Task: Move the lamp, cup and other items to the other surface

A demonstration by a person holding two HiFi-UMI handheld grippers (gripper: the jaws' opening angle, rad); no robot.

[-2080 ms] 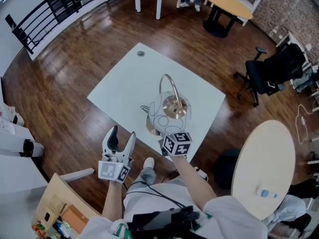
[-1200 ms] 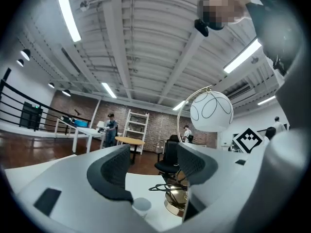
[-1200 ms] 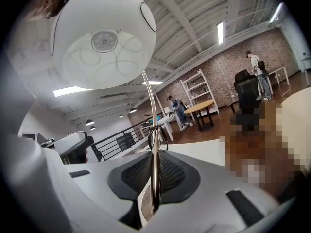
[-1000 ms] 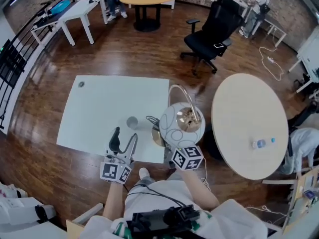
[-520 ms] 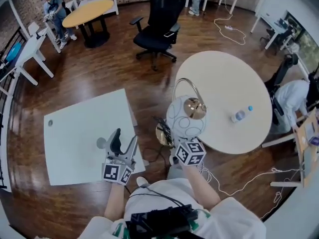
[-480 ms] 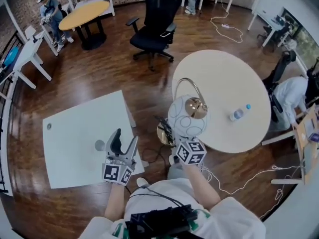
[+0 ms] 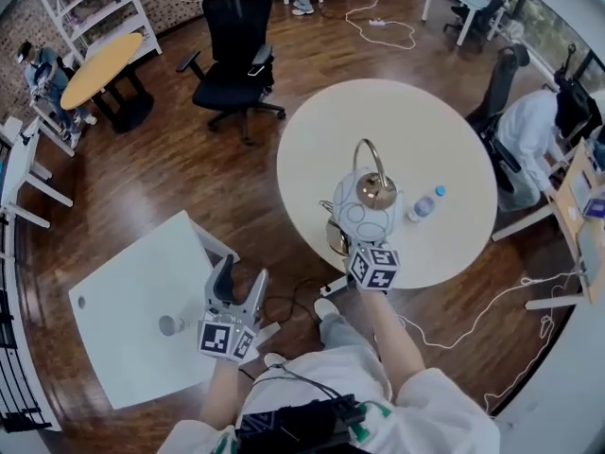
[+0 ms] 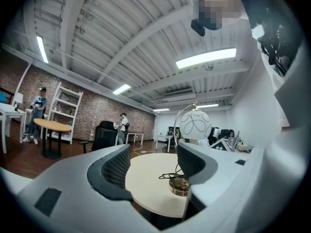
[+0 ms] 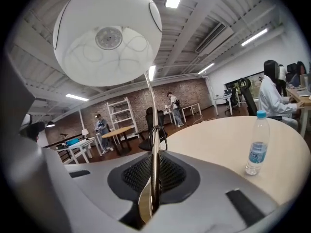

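Note:
The lamp [image 7: 361,206], a white globe shade on a brass arc and brass base, hangs over the near edge of the round cream table [image 7: 312,149]. My right gripper [image 7: 356,246] is shut on its thin stem [image 9: 154,144], with the shade [image 9: 108,33] right above the jaws. I cannot tell whether the base touches the tabletop. A cup [image 7: 170,324] stands on the white square table [image 7: 123,282] at lower left. My left gripper [image 7: 236,287] hovers beside that table, open and empty. In the left gripper view its jaws [image 8: 153,161] frame the lamp [image 8: 194,125].
A water bottle [image 7: 423,204] stands on the round table right of the lamp, also the bottle [image 9: 256,142] in the right gripper view. A black office chair [image 7: 232,55] is beyond the table. A person [image 7: 534,126] sits at the right. Cables [image 7: 473,320] trail on the wooden floor.
The lamp has travelled in my right gripper from over the white table across to the round table's near edge. The left gripper stayed open and empty beside the white table.

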